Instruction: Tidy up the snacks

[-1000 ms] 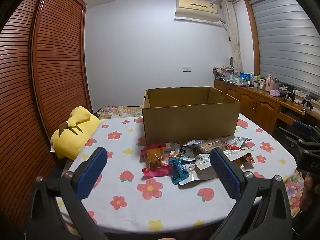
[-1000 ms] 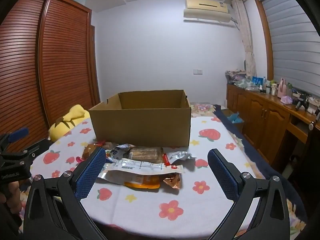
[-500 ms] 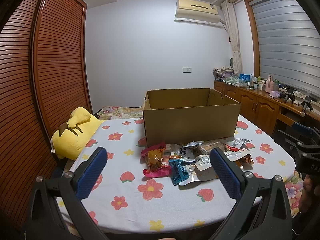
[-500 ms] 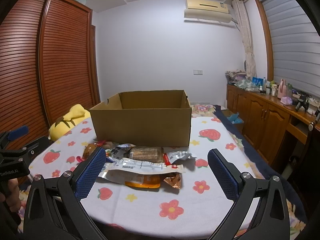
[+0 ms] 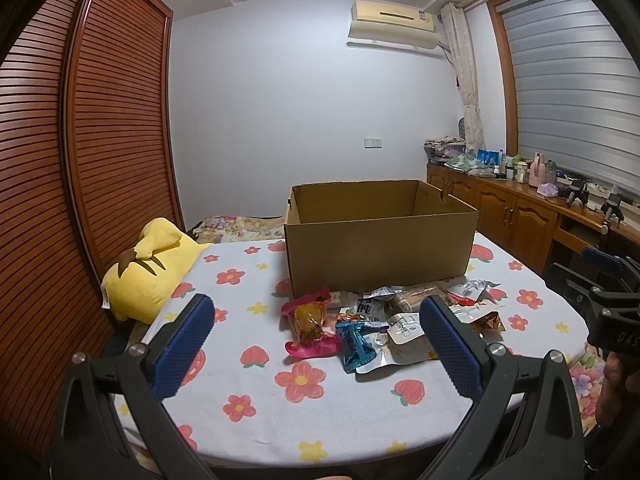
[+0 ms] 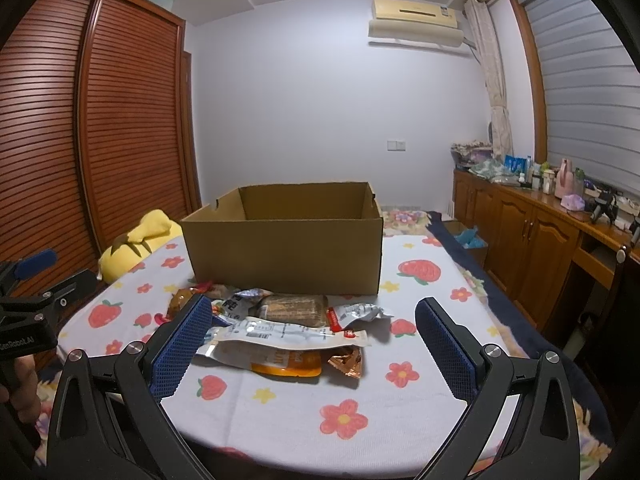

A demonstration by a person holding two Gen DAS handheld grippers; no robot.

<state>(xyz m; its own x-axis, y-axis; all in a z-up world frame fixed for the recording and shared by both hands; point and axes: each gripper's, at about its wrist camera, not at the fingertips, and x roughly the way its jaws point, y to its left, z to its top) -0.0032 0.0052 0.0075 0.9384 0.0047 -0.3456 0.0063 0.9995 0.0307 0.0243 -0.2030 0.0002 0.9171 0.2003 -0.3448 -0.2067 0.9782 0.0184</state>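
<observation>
An open cardboard box point(image 5: 380, 248) point(image 6: 286, 256) stands on a table with a flowered cloth point(image 5: 280, 400). A pile of snack packets lies in front of it: a pink packet point(image 5: 310, 322), a teal packet point(image 5: 356, 346), a silver-white packet point(image 6: 280, 338), a brown bread packet point(image 6: 294, 310) and an orange one point(image 6: 288, 362). My left gripper point(image 5: 316, 344) is open and empty, held back from the pile over the table's near side. My right gripper point(image 6: 314, 344) is open and empty, also short of the pile.
A yellow plush toy point(image 5: 150, 268) lies at the table's left edge. A slatted wooden wardrobe point(image 5: 80, 180) is on the left. A wooden sideboard point(image 6: 532, 236) with bottles runs along the right under the window. A bed point(image 6: 412, 220) lies behind the table.
Both grippers have drifted very slightly; the view of the box and snacks has barely shifted. Nothing was gripped or moved.
</observation>
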